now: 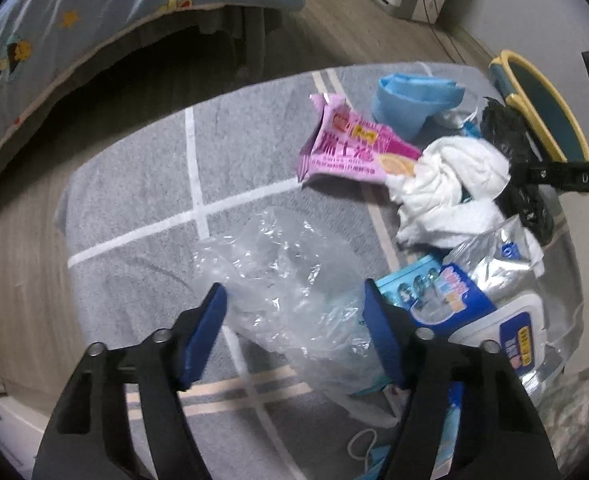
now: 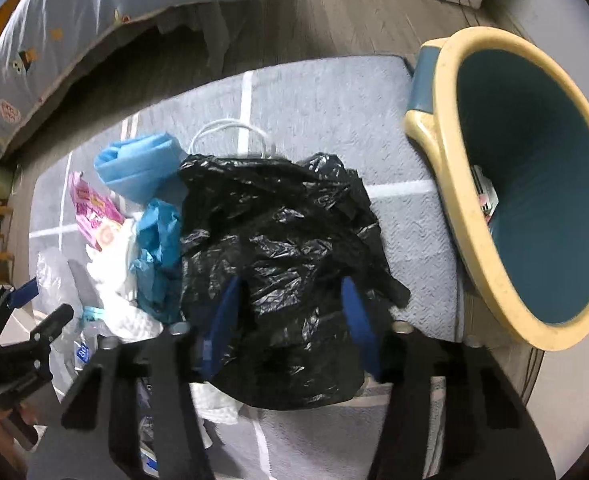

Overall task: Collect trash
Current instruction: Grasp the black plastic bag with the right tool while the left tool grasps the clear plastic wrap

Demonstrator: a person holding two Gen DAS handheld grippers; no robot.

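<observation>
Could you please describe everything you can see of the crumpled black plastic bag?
The crumpled black plastic bag is thin, glossy, wrinkled film, lying heaped on the grey quilted mat beside the tipped teal bin with a cream rim. It overlaps torn teal plastic and white tissue. The right gripper straddles it, blue fingers at either side.

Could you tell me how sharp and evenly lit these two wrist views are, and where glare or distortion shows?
Left wrist view: dim indoor light, strong fisheye bending of the mat lines, glints on the clear bag, slight blur on the floor at the edges. Right wrist view: softer overall, floor streaked with motion blur at the top, sheen on the black bag, the bin stretched by the lens.
</observation>
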